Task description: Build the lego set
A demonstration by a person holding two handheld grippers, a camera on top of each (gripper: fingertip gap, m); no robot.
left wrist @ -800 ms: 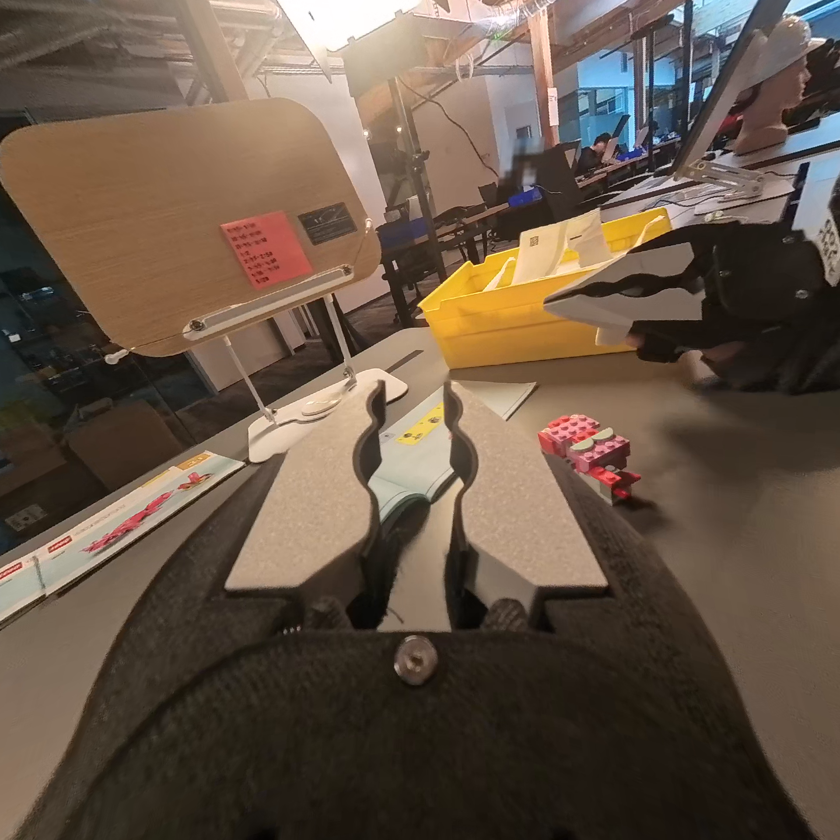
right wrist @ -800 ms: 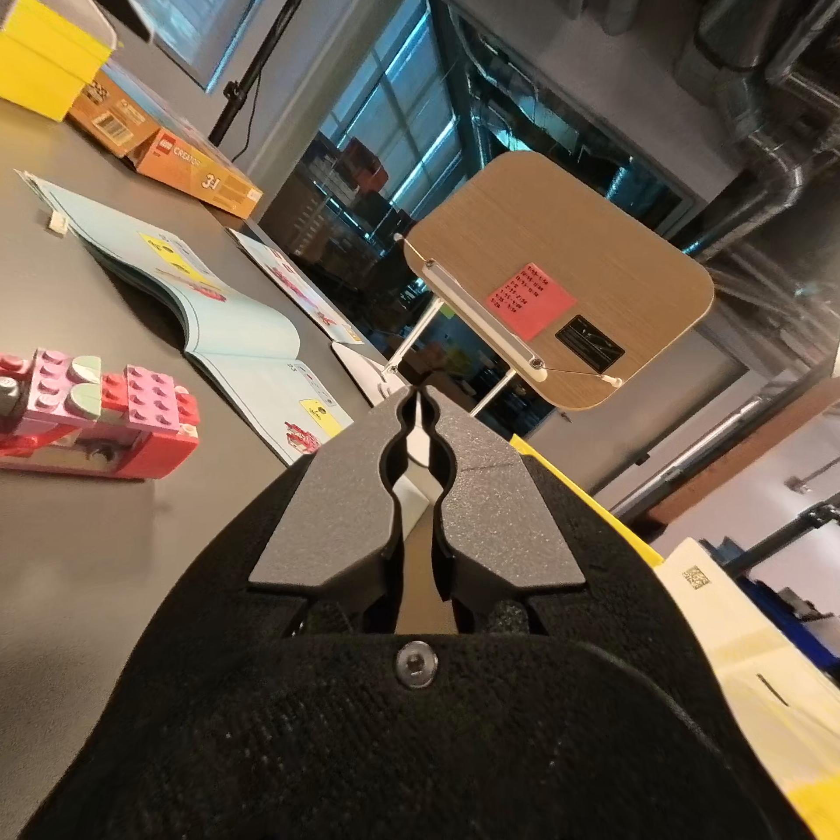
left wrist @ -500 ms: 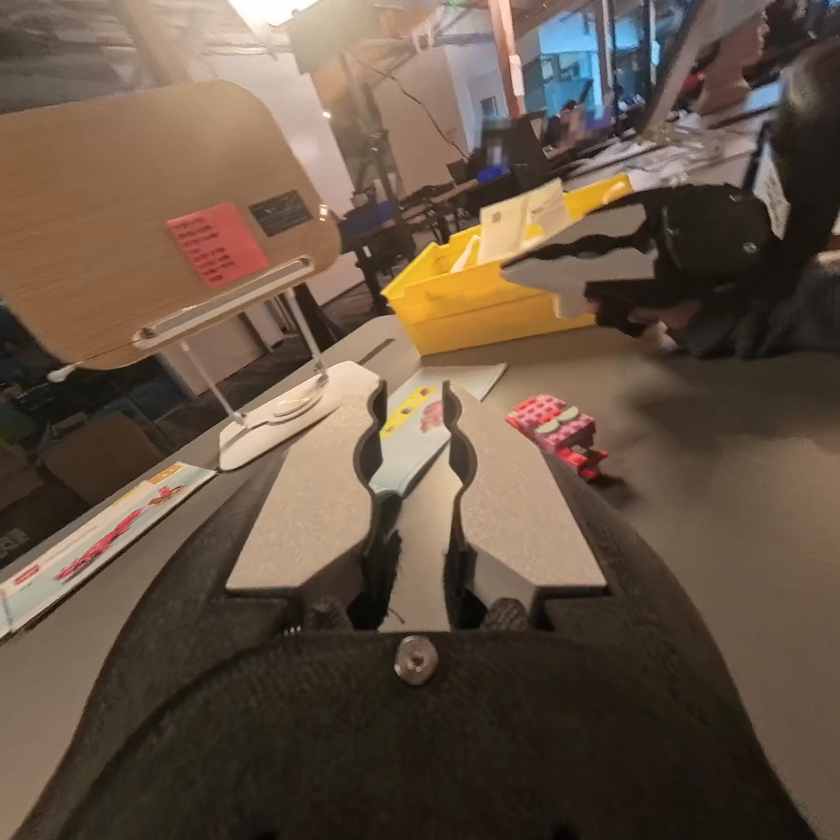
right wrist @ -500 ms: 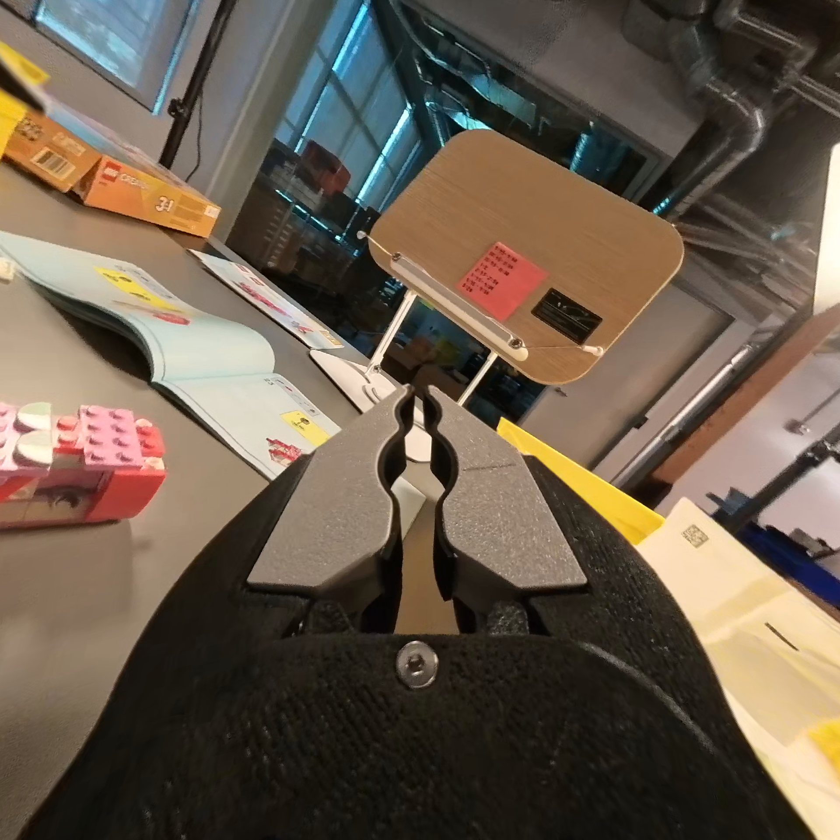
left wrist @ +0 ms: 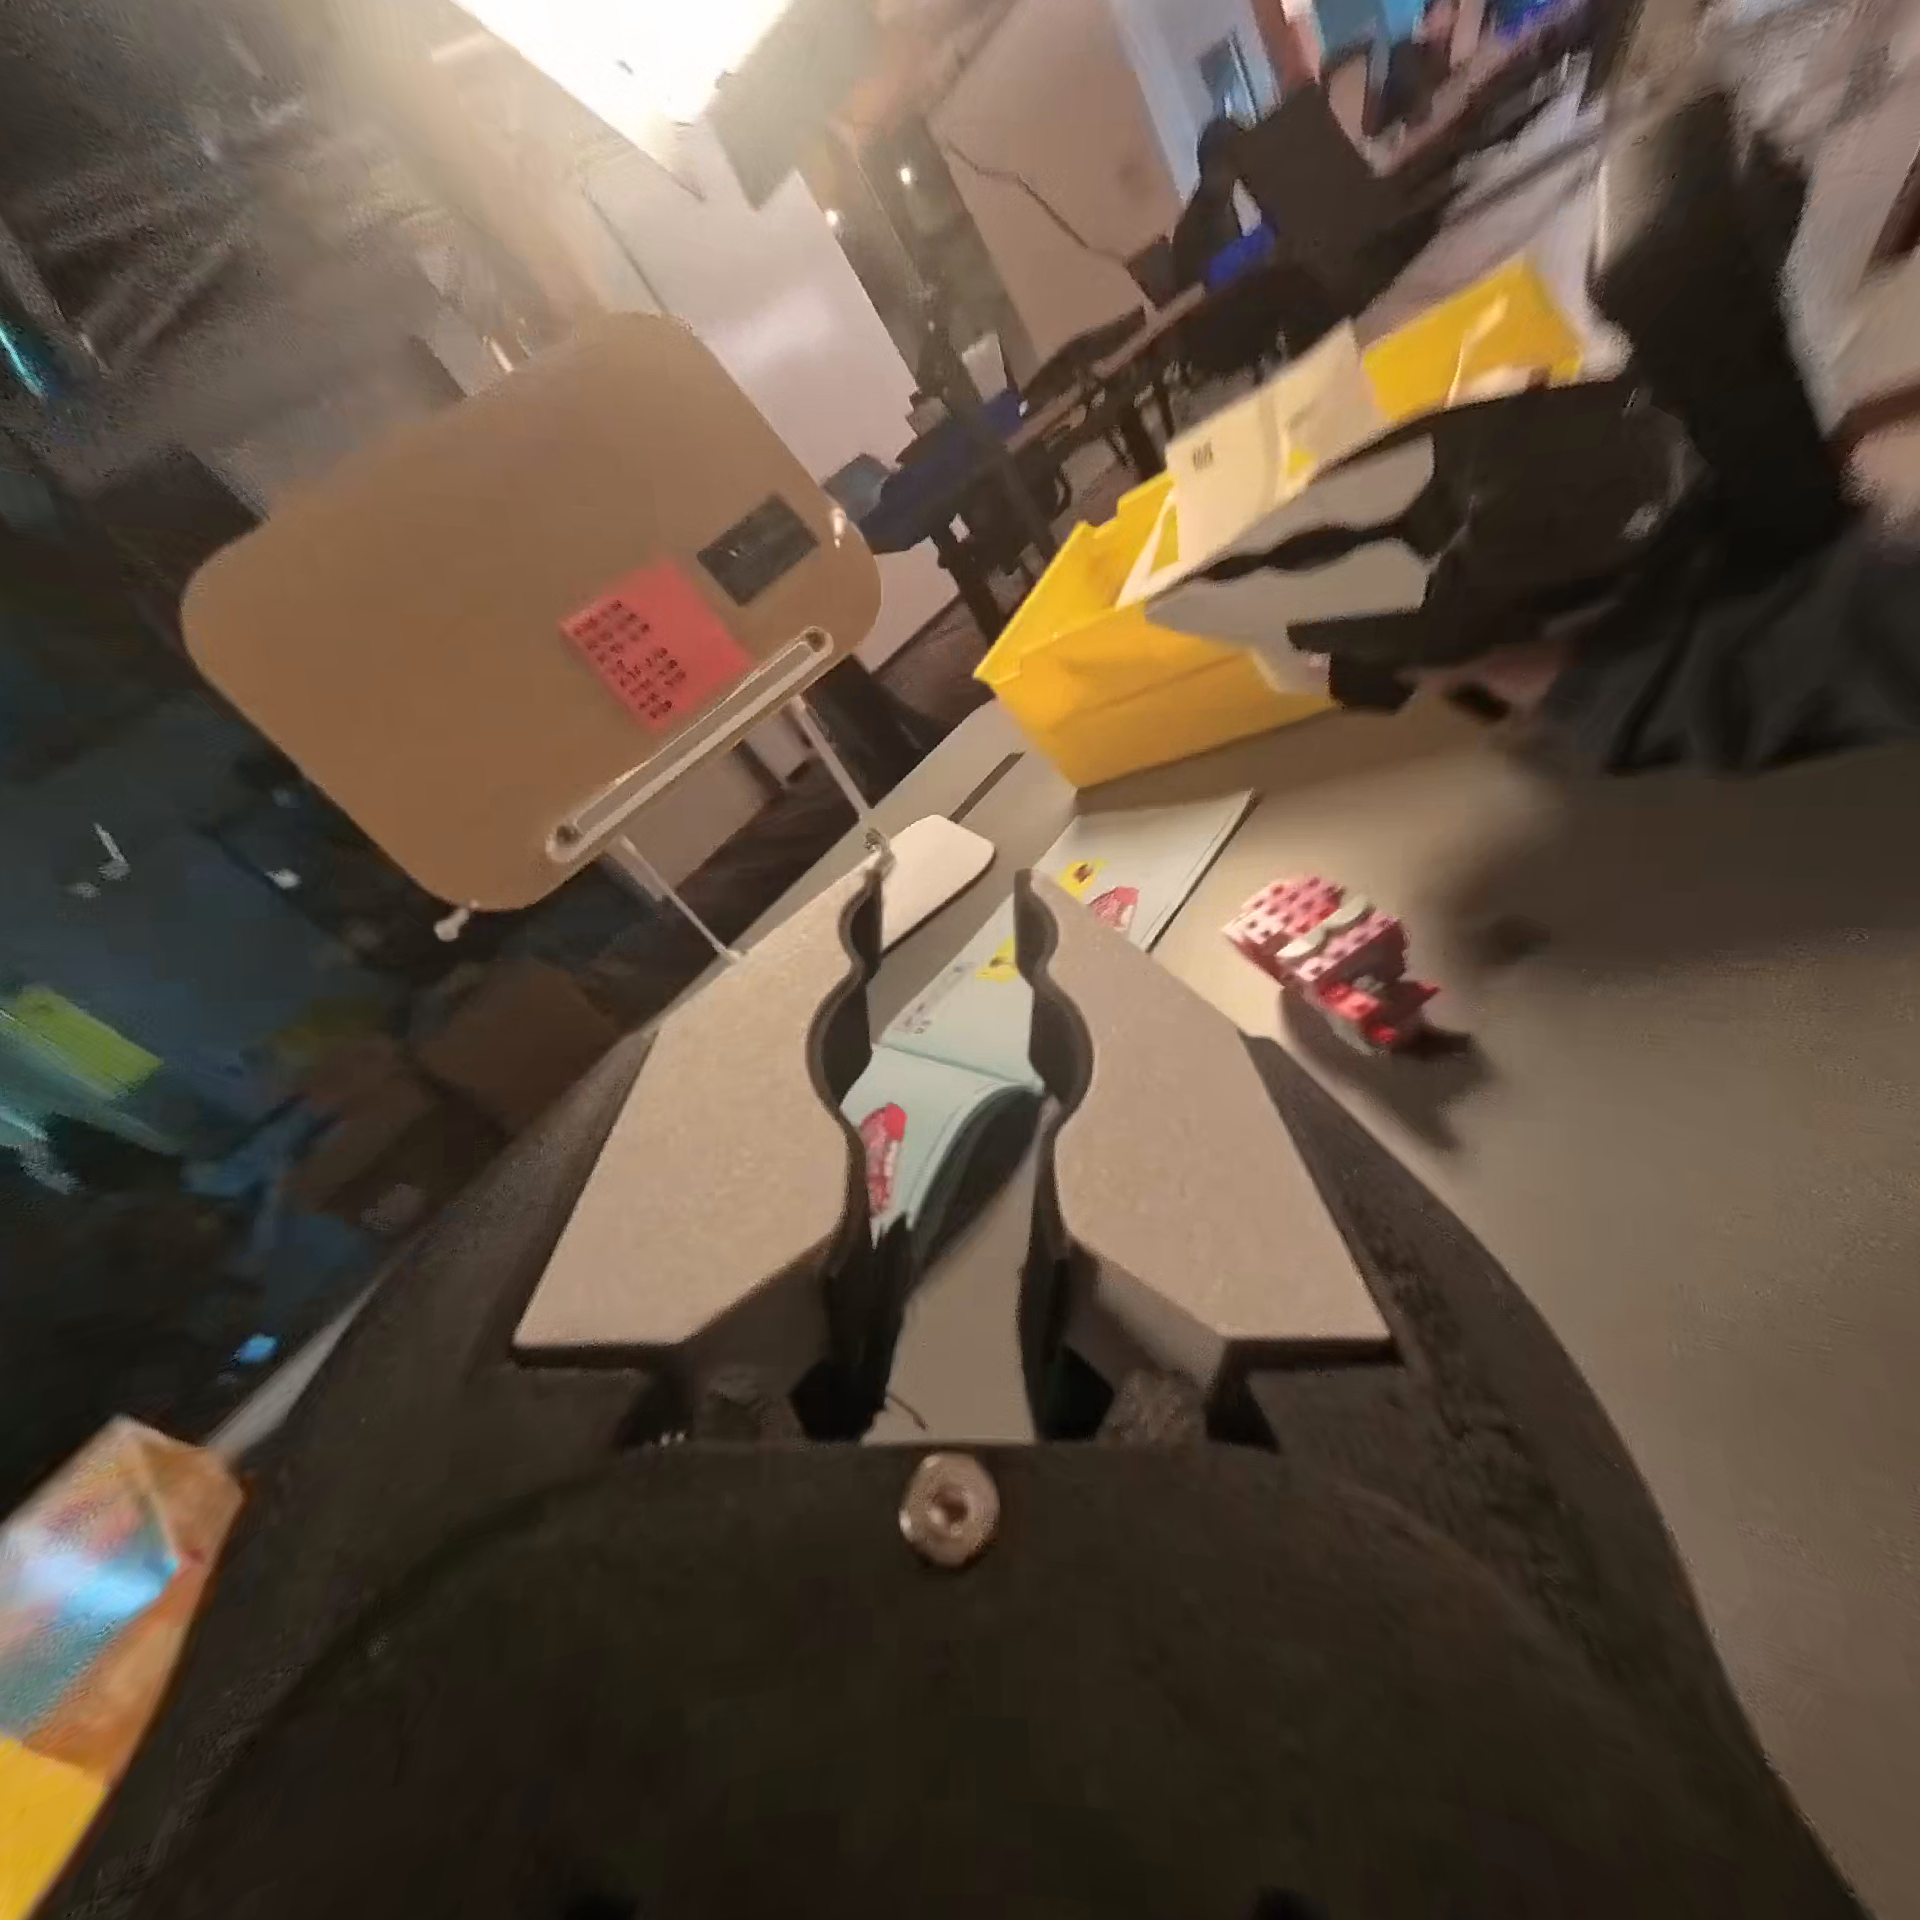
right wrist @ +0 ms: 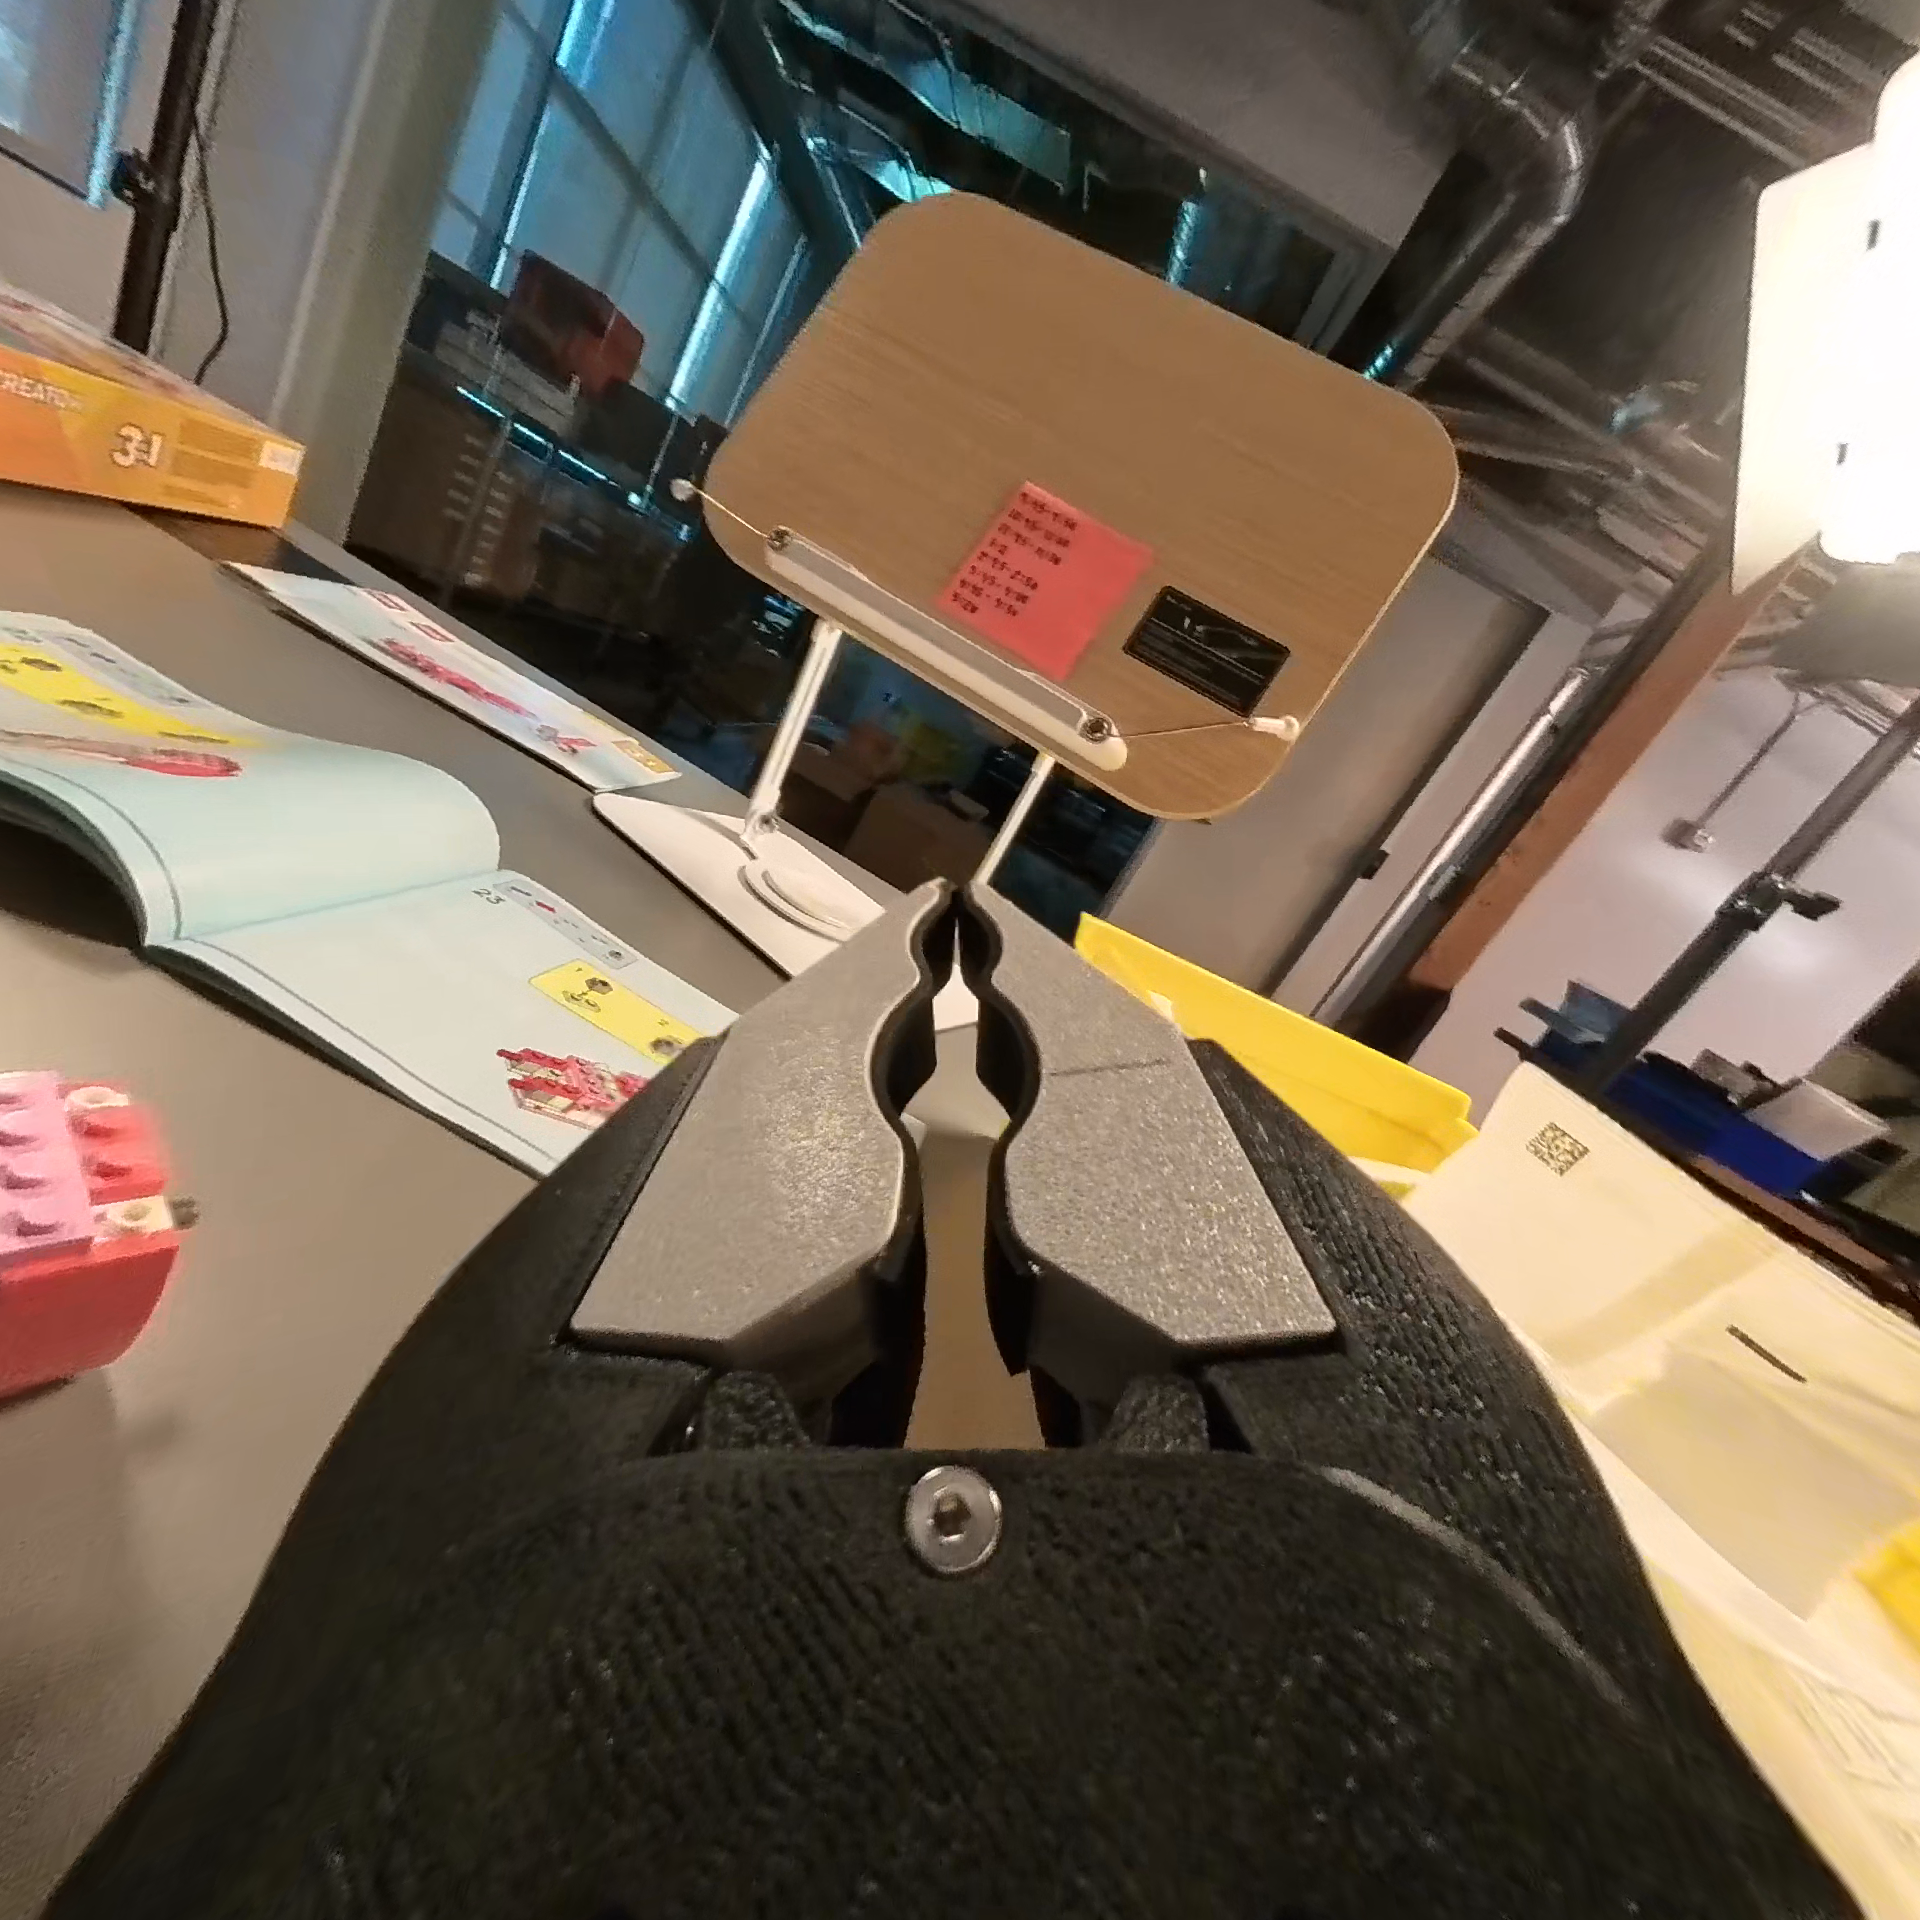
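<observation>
The left gripper (left wrist: pixel 945 894), jaws parted and empty, hovers over the open booklet (left wrist: pixel 935 1117) mid-desk, while the right gripper (right wrist: pixel 954 902), tips closed on nothing, hangs by the yellow bin (right wrist: pixel 1278 1039); the light, rigid brick model (left wrist: pixel 1335 961) between them looks best pinched across its flat sides.

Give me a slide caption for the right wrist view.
Shut, empty right tongs point at a wooden book stand, with an open instruction booklet on the table.

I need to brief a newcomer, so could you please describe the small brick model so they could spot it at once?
Start at the grey table and find the open pale-blue booklet lying on it. Just beside it stands the brick model, the only studded pink-and-red block there; everything else nearby is flat paper.
</observation>
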